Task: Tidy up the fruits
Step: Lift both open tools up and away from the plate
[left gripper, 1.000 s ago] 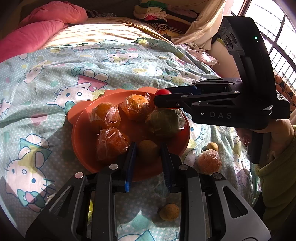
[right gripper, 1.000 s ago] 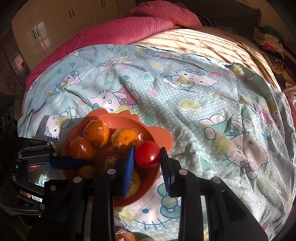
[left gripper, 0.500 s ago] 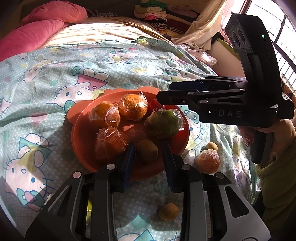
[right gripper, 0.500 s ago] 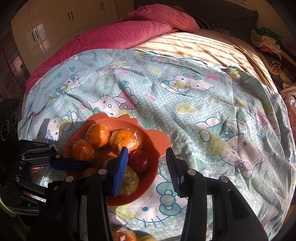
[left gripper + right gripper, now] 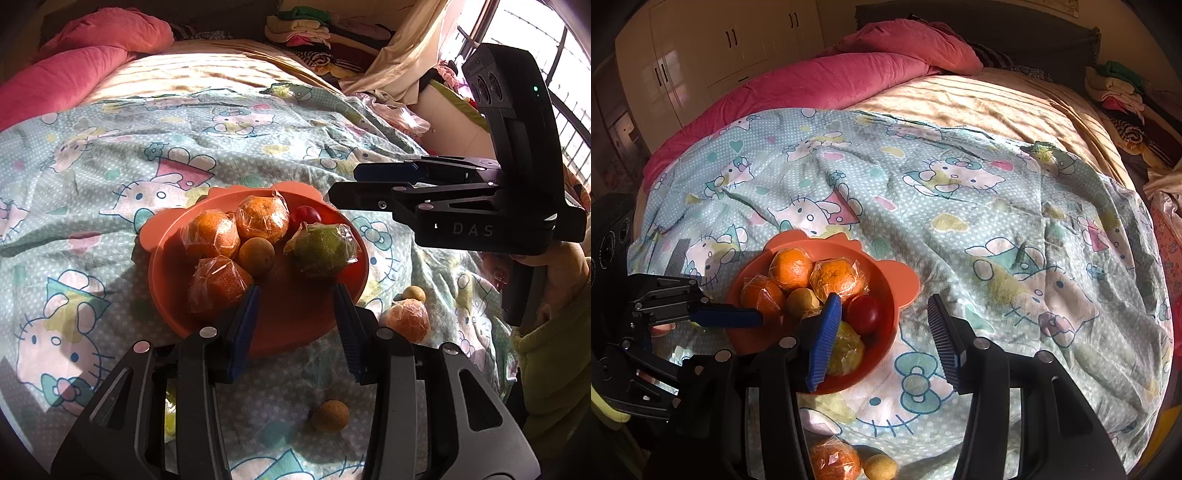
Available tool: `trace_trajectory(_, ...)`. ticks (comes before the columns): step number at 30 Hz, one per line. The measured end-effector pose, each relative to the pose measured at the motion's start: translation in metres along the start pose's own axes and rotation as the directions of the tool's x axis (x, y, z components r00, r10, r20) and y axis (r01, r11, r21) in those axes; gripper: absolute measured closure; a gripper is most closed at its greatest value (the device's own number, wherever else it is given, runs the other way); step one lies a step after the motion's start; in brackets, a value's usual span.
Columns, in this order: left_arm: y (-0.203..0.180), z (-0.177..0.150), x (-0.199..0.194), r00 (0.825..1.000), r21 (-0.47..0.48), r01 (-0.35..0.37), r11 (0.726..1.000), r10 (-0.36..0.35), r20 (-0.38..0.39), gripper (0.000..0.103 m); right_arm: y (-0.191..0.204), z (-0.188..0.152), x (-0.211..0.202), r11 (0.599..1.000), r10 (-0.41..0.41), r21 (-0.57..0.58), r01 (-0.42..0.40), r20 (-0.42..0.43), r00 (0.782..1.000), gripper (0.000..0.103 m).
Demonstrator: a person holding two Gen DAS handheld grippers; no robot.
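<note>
bedsheet carries orange plate | left gripper opening, has let go of small brown fruit, now on plate | right gripper opening, empty, red tomato dropped on plate | wrapped orange and brown fruit lie off plate

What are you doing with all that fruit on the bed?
A person with a gripper in each hand is gathering fruit into the orange bowl on the bedspread. The left gripper and right gripper are both opening, empty, over the bowl. A wrapped orange and two small brown fruits wait outside.
</note>
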State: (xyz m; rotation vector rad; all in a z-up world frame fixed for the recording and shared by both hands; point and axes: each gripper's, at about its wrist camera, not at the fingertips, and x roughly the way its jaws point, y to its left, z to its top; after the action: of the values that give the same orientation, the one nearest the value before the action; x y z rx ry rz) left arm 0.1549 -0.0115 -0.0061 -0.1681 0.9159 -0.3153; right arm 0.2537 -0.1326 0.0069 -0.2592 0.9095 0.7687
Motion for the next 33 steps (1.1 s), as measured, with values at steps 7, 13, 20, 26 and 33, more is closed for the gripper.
trace_trajectory(7, 0.001, 0.005, -0.023, 0.999, -0.004, -0.002, 1.000, 0.002, 0.054, 0.058, -0.003, -0.005, -0.017, 1.000, -0.023, 0.011, 0.023, 0.049, 0.999, 0.045)
trace_trajectory(13, 0.004, 0.008, -0.037, 0.996, -0.012, -0.014, 1.000, 0.015, 0.092, 0.045, 0.000, -0.009, -0.030, 0.999, -0.055, 0.008, 0.054, 0.083, 0.995, 0.040)
trace_trajectory(20, 0.009, 0.010, -0.048, 0.992, -0.029, -0.041, 0.999, 0.044, 0.117, 0.029, 0.007, -0.016, -0.046, 0.998, -0.069, 0.017, 0.067, 0.135, 0.988, 0.031)
trace_trajectory(26, 0.012, 0.011, -0.057, 0.988, -0.032, -0.061, 0.998, 0.065, 0.143, 0.017, 0.014, -0.022, -0.057, 0.997, -0.077, 0.025, 0.074, 0.172, 0.982, 0.024)
trace_trajectory(33, 0.017, 0.011, -0.066, 0.982, -0.046, -0.084, 0.995, 0.091, 0.166, 0.011, 0.022, -0.029, -0.068, 0.995, -0.102, 0.021, 0.100, 0.203, 0.974, 0.020)
